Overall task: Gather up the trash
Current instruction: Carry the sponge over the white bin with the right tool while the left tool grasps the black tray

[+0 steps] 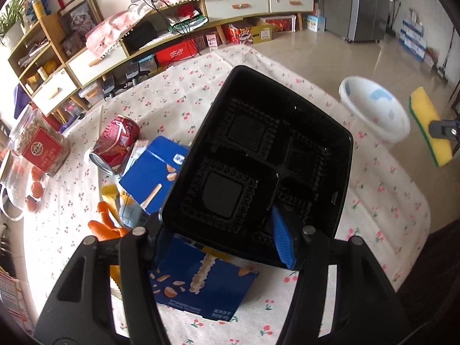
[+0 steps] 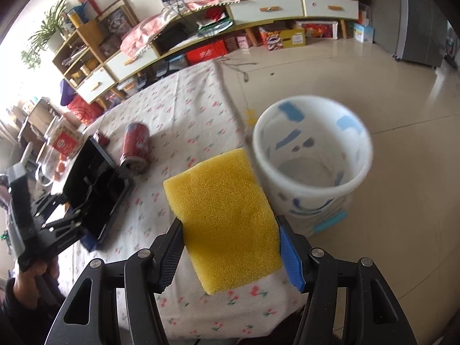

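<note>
My left gripper (image 1: 218, 224) is shut on a black compartment tray (image 1: 258, 158), with one blue pad (image 1: 283, 238) inside the rim; the tray is tilted up above the table. The right wrist view shows the same tray (image 2: 97, 184) at the left. My right gripper (image 2: 230, 230) is shut on a yellow sponge (image 2: 227, 215), held over the table's edge beside a white bin (image 2: 313, 155) on the floor. A red can (image 1: 115, 146) lies on its side, next to blue cartons (image 1: 155, 178) and orange peel (image 1: 106, 221).
The table carries a cherry-print cloth (image 1: 373, 201). A glass jar with a red label (image 1: 37, 143) stands at its left edge. Shelves and drawers (image 1: 86, 66) line the far wall. The bin (image 1: 373, 109) stands on the tiled floor (image 2: 373, 72) off the table's right side.
</note>
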Demonstrator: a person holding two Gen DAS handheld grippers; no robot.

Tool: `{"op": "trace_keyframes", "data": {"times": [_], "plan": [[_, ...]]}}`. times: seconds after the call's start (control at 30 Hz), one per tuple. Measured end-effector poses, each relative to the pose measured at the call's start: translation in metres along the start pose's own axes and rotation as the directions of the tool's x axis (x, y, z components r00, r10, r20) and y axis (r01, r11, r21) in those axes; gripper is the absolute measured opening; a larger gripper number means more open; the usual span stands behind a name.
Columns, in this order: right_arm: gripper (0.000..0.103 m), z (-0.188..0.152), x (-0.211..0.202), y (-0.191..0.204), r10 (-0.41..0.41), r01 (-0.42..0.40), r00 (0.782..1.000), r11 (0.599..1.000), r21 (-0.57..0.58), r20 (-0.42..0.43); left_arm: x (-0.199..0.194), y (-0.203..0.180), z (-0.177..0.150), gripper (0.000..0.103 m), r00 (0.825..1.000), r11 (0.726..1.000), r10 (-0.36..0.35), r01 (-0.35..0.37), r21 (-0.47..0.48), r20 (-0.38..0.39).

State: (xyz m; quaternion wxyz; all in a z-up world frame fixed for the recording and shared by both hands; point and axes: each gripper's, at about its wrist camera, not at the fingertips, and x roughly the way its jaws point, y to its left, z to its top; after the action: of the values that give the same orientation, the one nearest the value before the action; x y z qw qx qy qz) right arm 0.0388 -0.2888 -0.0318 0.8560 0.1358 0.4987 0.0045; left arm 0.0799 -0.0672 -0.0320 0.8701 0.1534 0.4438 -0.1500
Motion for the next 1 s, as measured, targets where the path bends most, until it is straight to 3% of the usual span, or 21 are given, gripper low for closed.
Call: {"op": "trace_keyframes", "data": {"times": [0.23, 0.5, 0.63, 0.77, 0.9, 1.0], "plan": [[0.063, 0.047, 0.013, -0.047, -0.091, 0.089, 0.996, 0.987, 0.131, 0.007, -0.006, -0.017, 0.019, 0.061, 0.998, 0.999, -0.052, 0.052, -0.011, 0.018], [0.063, 0.073, 0.046, -0.072, -0.124, 0.121, 0.992, 0.973, 0.195, 0.008, 0.017, -0.043, 0.051, 0.061, 0.996, 0.996, -0.087, 0.087, 0.007, 0.004], [0.068, 0.076, 0.054, -0.086, -0.115, 0.108, 0.993, 0.965, 0.241, 0.017, 0.031, -0.062, 0.064, 0.061, 0.995, 0.994, -0.101, 0.101, 0.029, -0.006], [0.083, 0.076, 0.047, -0.095, -0.131, 0.115, 0.99, 0.958, 0.263, 0.043, 0.04, -0.078, 0.075, 0.061, 0.994, 0.992, -0.112, 0.113, 0.052, -0.012], [0.084, 0.073, 0.034, -0.107, -0.124, 0.097, 0.989, 0.952, 0.289, 0.079, 0.046, -0.093, 0.086, 0.061, 0.992, 0.99, -0.123, 0.124, 0.072, -0.014], [0.084, 0.067, 0.022, -0.118, -0.164, 0.13, 0.983, 0.941, 0.313, 0.086, 0.051, -0.107, 0.093, 0.061, 0.99, 0.986, -0.14, 0.141, 0.092, -0.018]]}}
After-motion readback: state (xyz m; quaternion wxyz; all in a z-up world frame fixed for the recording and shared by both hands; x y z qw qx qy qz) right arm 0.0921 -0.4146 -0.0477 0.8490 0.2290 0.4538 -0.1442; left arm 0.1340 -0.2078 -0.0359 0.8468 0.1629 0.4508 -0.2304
